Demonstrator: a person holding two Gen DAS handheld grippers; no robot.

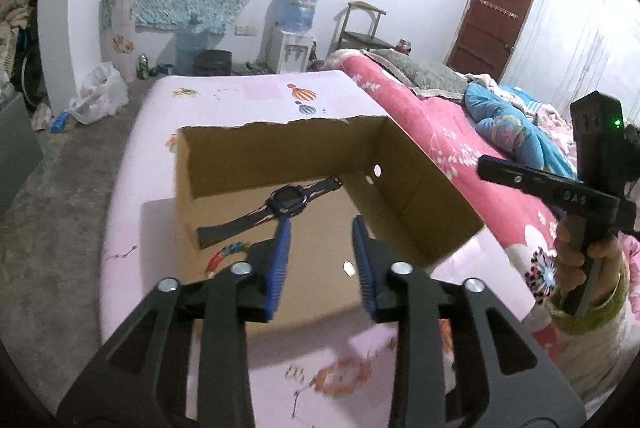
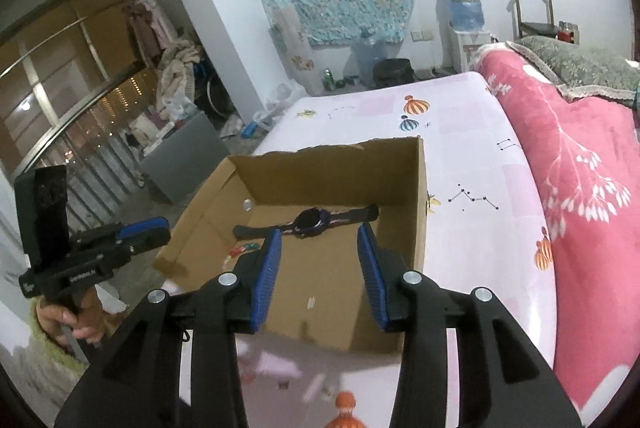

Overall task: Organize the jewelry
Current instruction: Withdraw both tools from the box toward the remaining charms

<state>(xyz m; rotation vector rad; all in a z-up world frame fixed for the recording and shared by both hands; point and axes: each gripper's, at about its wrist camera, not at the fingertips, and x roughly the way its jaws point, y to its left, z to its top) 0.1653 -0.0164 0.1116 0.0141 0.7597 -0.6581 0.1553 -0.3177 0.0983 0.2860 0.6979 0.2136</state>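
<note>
Both claws stand with their blue pads spread apart and nothing between them: the left gripper point(image 1: 320, 228) and the right gripper point(image 2: 318, 234) each hover over the near part of an open cardboard box point(image 1: 416, 184). On the box floor, just beyond the fingertips, lies a dark wristwatch point(image 1: 280, 206) stretched flat, strap ends pointing left and right. A small multicoloured bracelet point(image 1: 224, 254) lies near the watch's left strap end, by the box's left wall. A small white scrap point(image 1: 349, 267) rests on the box floor nearer in. The box sits on a pale pink sheet point(image 1: 256, 96) printed with balloons; a pink floral blanket point(image 2: 576, 156) lies to the right.
</note>
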